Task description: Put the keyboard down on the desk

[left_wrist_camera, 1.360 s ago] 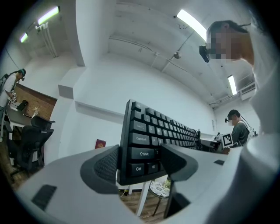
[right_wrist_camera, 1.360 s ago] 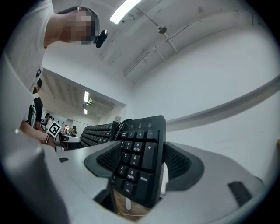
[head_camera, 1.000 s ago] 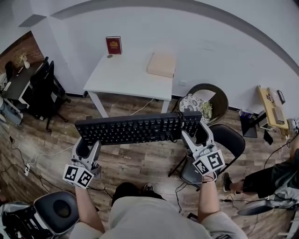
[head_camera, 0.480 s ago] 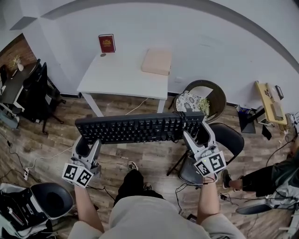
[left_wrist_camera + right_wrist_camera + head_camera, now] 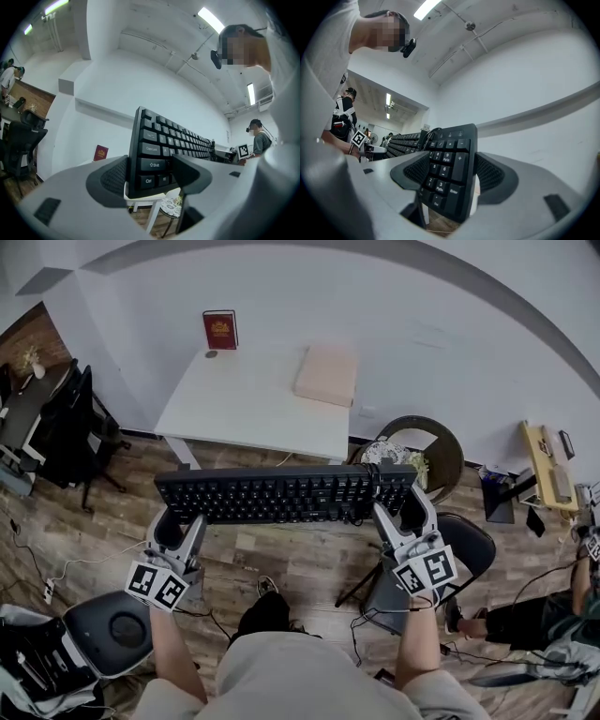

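My left gripper (image 5: pixel 150 174) feed shows Caps Lock, Shift and Ctrl on the end keys of the keyboard (image 5: pixel 159 150). On the right gripper (image 5: pixel 449 180) feed I read Enter, PgUp, a plus sign and the digits 9, 6, 3, 8 and 2 on the number pad. The book (image 5: pixel 220 330) carries a gold mark that I cannot read.

The keyboard is one long, black, full-size board with dark keys and pale legends, and a dark cable (image 5: pixel 427 134) is bunched at its number-pad end. From the head view it hangs level in the air over the wood floor (image 5: pixel 300 559), just in front of the desk (image 5: pixel 234 413) and not on it.

Each gripper pinches one short end of the board, its pads pressed against top and underside (two grippers, one per end). I count one white desk, one red book standing at its back edge, and one beige box (image 5: pixel 326 374) lying flat.
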